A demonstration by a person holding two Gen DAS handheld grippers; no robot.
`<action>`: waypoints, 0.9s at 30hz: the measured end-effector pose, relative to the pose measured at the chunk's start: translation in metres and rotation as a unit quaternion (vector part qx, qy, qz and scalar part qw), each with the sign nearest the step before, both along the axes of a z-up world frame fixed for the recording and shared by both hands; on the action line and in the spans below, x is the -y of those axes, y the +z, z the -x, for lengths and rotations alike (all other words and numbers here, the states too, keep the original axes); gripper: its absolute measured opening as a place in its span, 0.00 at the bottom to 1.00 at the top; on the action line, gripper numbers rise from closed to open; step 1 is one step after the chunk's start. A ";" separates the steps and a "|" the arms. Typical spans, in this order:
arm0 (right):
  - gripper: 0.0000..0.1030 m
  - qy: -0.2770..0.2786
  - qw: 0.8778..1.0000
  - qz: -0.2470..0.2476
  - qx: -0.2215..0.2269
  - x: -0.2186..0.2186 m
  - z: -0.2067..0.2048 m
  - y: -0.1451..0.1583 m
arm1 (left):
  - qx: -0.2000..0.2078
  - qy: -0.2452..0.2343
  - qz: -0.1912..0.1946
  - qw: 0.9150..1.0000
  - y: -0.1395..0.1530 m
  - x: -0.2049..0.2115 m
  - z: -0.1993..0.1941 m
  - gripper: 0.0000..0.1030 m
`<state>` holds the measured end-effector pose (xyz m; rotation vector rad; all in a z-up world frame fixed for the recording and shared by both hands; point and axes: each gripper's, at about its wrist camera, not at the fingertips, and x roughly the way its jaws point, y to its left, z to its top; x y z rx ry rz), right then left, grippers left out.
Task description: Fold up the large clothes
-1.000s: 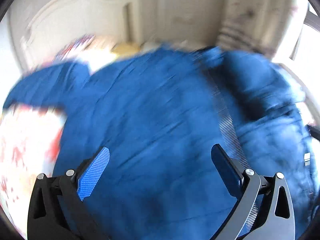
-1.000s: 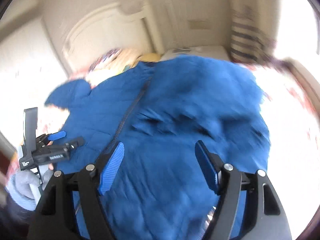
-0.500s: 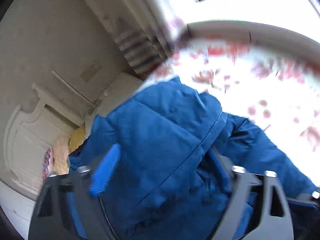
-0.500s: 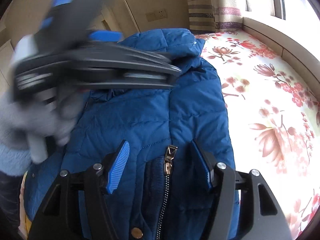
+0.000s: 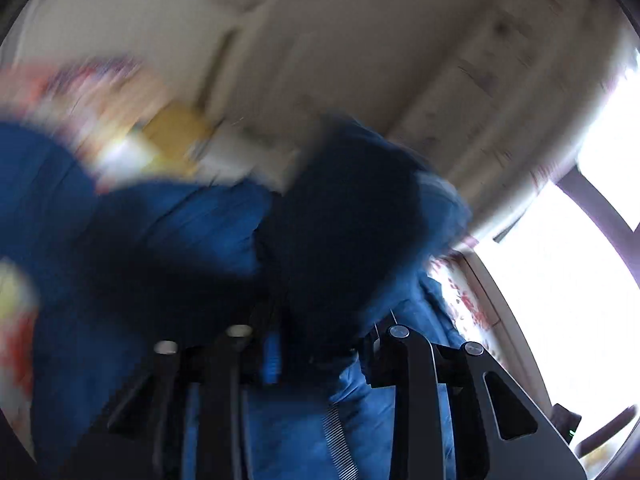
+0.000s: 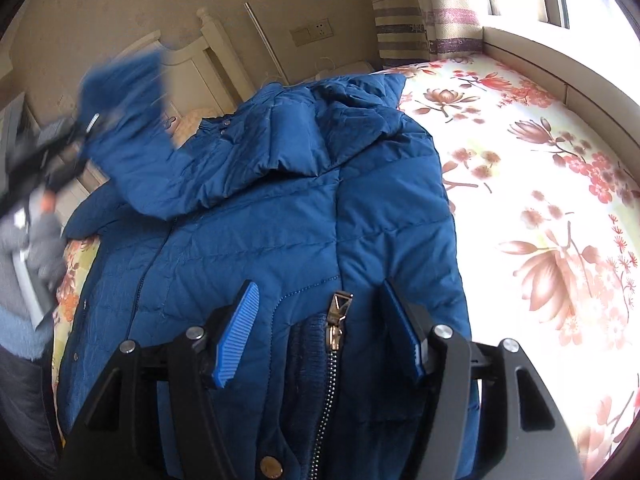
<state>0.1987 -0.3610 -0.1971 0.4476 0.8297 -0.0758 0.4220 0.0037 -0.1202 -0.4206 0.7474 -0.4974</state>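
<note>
Since half a second ago our left hand-held gripper [image 6: 86, 130] has swung from in front of the right camera out to the far left, and it now lifts a blue sleeve [image 6: 132, 120] off the bed. Seen from the right wrist, our grey-gloved hand [image 6: 44, 244] holds that tool at the left edge, blurred. Its jaws are closing with dark blue fabric bunched between them; the left wrist view is too smeared for us to tell whether the pads already press on the cloth.

Moving rightward, the blue padded jacket [image 6: 280, 216] lies spread on the bed, hood [image 6: 340, 120] towards the cream headboard [image 6: 208, 64], with the raised sleeve arching up from its left shoulder. Its zipper pull [image 6: 338, 320] sits near the bottom middle, directly between the fingers of our right hand-held gripper [image 6: 324, 332], whose jaws stand spread over the jacket front. Whether its pads touch the fabric we cannot tell.

Further right, the flowered bedsheet [image 6: 540, 220] lies bare up to the window ledge [image 6: 560, 64].
</note>
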 end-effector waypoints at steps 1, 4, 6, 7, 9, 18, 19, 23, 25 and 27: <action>0.61 0.001 1.000 0.000 -0.001 0.000 0.000 0.000 | -0.020 0.007 0.001 1.000 -0.012 -0.016 -0.001 0.31; 0.61 0.001 1.000 0.005 -0.005 -0.001 -0.001 0.000 | -0.092 0.000 0.023 0.995 -0.058 -0.045 -0.005 0.47; 0.61 -0.001 1.000 0.011 -0.007 -0.001 -0.001 0.001 | -0.121 -0.008 0.044 0.992 -0.081 -0.050 -0.007 0.48; 0.61 -0.003 1.000 0.014 -0.008 -0.001 0.000 0.002 | -0.110 -0.008 0.049 0.993 -0.083 -0.052 -0.005 0.51; 0.60 -0.010 1.000 0.025 -0.011 -0.001 0.000 0.007 | -0.102 -0.019 0.057 0.993 -0.080 -0.053 -0.005 0.57; 0.60 -0.016 0.966 0.246 -0.079 0.022 -0.070 0.018 | -0.088 -0.021 0.090 0.992 -0.084 -0.058 0.014 0.58; 0.60 -0.004 0.960 0.265 -0.088 0.024 -0.082 0.012 | -0.087 -0.020 0.099 0.991 -0.085 -0.061 0.015 0.58; 0.60 0.021 0.946 0.310 -0.093 0.018 -0.113 0.014 | -0.086 -0.019 0.107 0.990 -0.086 -0.062 0.015 0.58; 0.60 0.043 0.936 0.339 -0.087 0.006 -0.128 0.015 | -0.084 -0.018 0.097 0.992 -0.084 -0.058 0.015 0.58; 0.59 0.049 0.929 0.356 -0.086 0.003 -0.134 0.010 | -0.082 -0.017 0.092 0.992 -0.084 -0.058 0.016 0.58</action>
